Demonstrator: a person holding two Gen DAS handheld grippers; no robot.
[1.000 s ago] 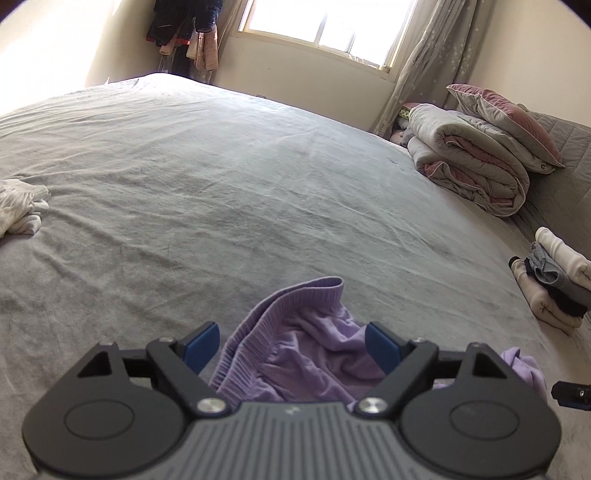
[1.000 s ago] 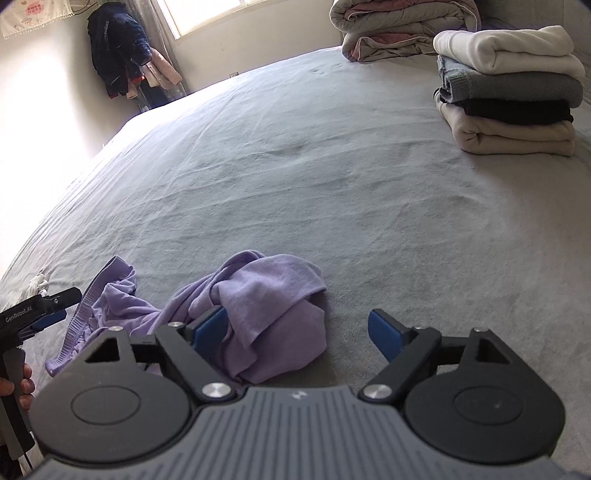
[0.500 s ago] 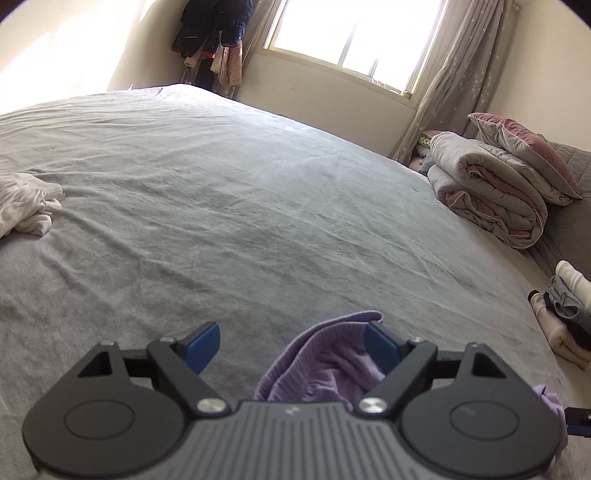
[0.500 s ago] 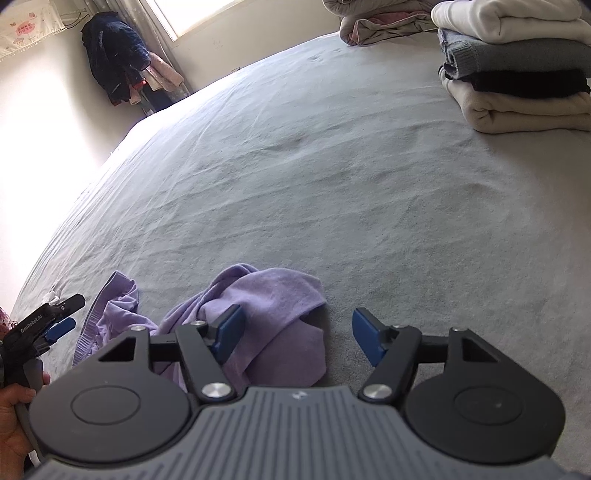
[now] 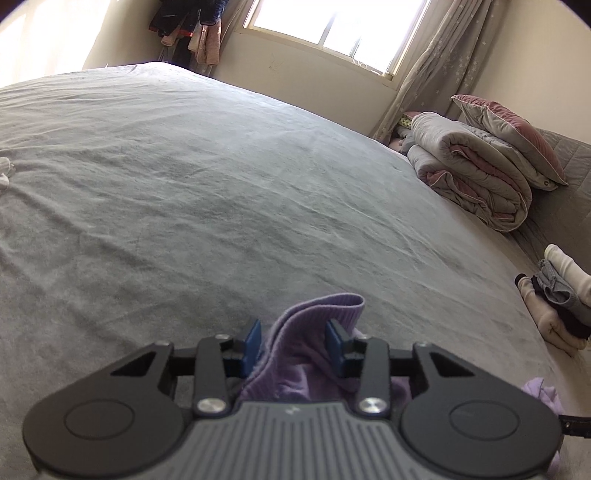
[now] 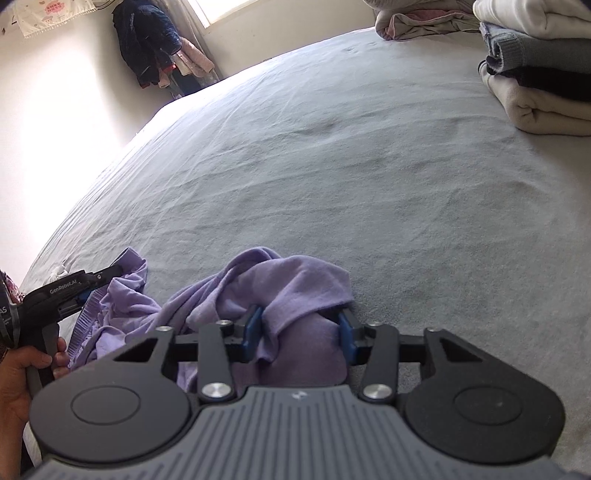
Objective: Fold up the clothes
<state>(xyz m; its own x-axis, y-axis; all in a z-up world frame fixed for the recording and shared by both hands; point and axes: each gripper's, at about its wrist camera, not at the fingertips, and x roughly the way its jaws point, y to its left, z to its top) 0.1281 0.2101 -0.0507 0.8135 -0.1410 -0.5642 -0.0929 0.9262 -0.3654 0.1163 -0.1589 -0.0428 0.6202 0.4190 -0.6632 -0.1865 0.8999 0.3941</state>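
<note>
My left gripper sits at the bottom centre of its own view, and its jaws are closing with the ribbed hem of the purple garment bunched up between the blue pads. The cloth fills the gap from pad to pad, and a fold of the hem stands up above the fingertips. My right gripper is low in its own view and its jaws are closing too, with a soft fold of the same purple garment draped between the pads and over the left one.

The garment lies crumpled on the grey bed, at the bottom edge of both views. In the right wrist view it spreads from the centre towards the lower left, where my left gripper reaches into its far end and my hand shows on the handle.

A stack of folded clothes sits at the upper right of the right wrist view, well apart from the purple garment. A rolled quilt with a pillow on top lies at the right of the left wrist view, below the window. Dark clothes hang in the room's corner, upper left in the right wrist view.
</note>
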